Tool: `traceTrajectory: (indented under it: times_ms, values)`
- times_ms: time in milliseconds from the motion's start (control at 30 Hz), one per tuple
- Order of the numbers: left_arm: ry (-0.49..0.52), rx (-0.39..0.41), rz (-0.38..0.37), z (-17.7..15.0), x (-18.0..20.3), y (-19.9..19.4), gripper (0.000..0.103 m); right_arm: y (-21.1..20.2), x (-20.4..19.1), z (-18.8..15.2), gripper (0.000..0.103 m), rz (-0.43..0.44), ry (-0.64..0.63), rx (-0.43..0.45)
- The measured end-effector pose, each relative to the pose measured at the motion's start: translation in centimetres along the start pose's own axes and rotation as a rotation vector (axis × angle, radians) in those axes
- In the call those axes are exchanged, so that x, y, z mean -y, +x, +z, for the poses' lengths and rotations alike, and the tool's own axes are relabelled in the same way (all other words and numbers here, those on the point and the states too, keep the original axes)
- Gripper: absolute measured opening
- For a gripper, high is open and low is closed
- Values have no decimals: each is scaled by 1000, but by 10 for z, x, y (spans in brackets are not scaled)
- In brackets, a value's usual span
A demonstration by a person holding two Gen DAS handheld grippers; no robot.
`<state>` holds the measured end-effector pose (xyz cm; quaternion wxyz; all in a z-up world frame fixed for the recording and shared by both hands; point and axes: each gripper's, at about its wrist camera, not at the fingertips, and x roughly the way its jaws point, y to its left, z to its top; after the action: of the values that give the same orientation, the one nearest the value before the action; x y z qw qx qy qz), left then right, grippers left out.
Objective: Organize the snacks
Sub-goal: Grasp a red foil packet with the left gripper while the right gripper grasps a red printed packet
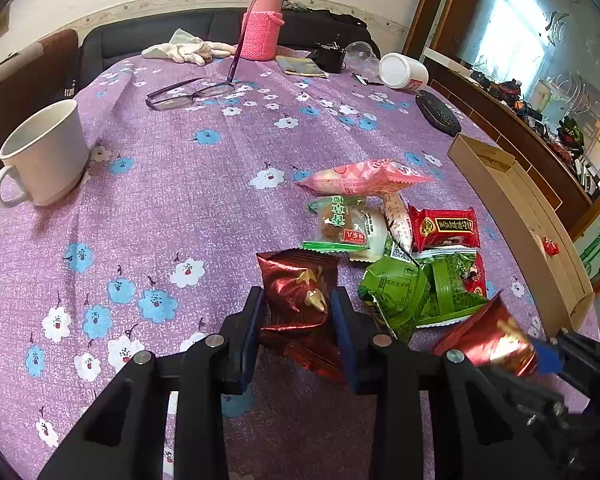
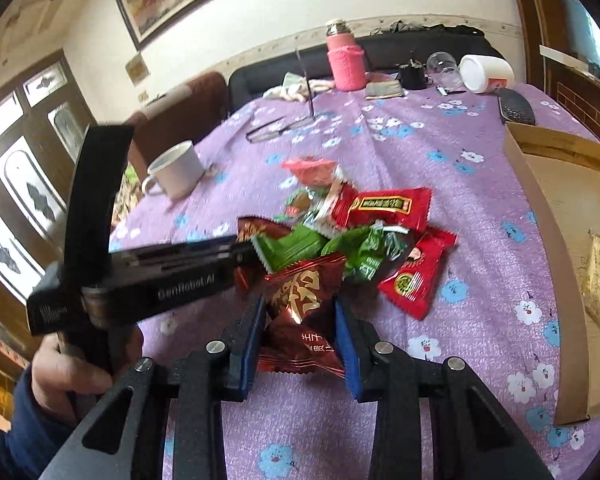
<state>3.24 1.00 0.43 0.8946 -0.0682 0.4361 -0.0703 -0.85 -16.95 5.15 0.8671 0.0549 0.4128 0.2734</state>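
A pile of wrapped snacks lies on the purple flowered tablecloth: a pink packet (image 1: 364, 176), green packets (image 1: 400, 292) and red packets (image 1: 446, 226); the pile also shows in the right wrist view (image 2: 352, 220). My left gripper (image 1: 300, 312) is shut on a dark red foil packet (image 1: 300, 292) just left of the pile. My right gripper (image 2: 300, 312) is shut on another dark red foil packet (image 2: 304, 300), held above the cloth near the pile. It shows in the left wrist view (image 1: 496, 340) at the lower right.
A long open cardboard box (image 1: 516, 208) lies along the table's right edge (image 2: 560, 208), with a small red sweet (image 1: 550, 246) inside. A white mug (image 1: 44, 152), glasses (image 1: 188, 94), a pink bottle (image 1: 262, 28), white gloves (image 1: 188, 50) and a white jar (image 1: 404, 72) stand farther back.
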Motion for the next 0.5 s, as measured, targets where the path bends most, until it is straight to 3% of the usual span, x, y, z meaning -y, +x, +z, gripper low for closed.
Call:
traceTrajectory:
  times_ms: [267, 500]
  values:
    - [-27, 70, -30, 1, -2, -16, 28, -8, 8, 3, 37, 3, 29, 92]
    - [-8, 23, 11, 0, 1, -6, 29, -5, 15, 3, 37, 45, 66, 86]
